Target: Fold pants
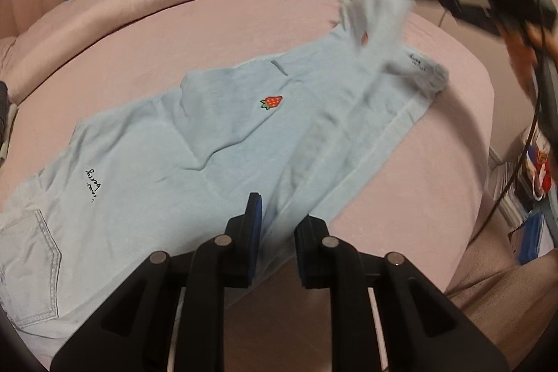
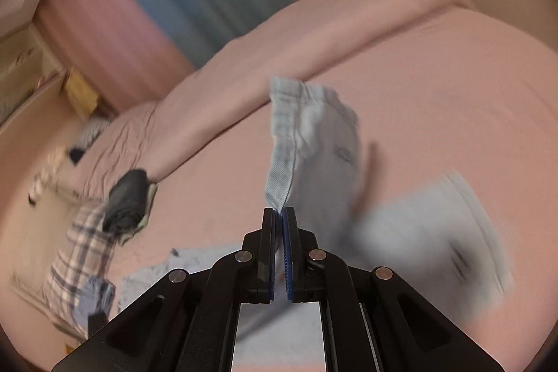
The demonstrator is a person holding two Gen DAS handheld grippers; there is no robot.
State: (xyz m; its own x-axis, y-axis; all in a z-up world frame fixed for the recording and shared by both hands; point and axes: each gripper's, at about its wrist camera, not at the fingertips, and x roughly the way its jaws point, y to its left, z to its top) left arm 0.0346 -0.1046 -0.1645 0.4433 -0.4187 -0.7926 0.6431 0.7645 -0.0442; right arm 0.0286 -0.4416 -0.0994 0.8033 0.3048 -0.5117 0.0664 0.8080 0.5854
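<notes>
Pants [image 1: 195, 142] are laid flat on the bed [image 1: 174, 23], long axis running 8 to 2 o'clock in the left wrist view: waist and back pocket at 8, leg hems at 2. Left gripper [image 1: 275, 225]: jaws narrow, clamped on the near edge of a leg, cloth seen between the pads. Right gripper [image 2: 280, 215]: jaws nearly closed, a hem pinched and lifted off the bed; seen blurred at 2 o'clock in the left view. The second hem [image 1: 422, 72] is left lying on the bed beside the raised one. Judgement: fold is just started. The hem end is nearer the right gripper, the waist lies toward 8 from the left jaws, so the hem should be carried along the long axis toward the waist
</notes>
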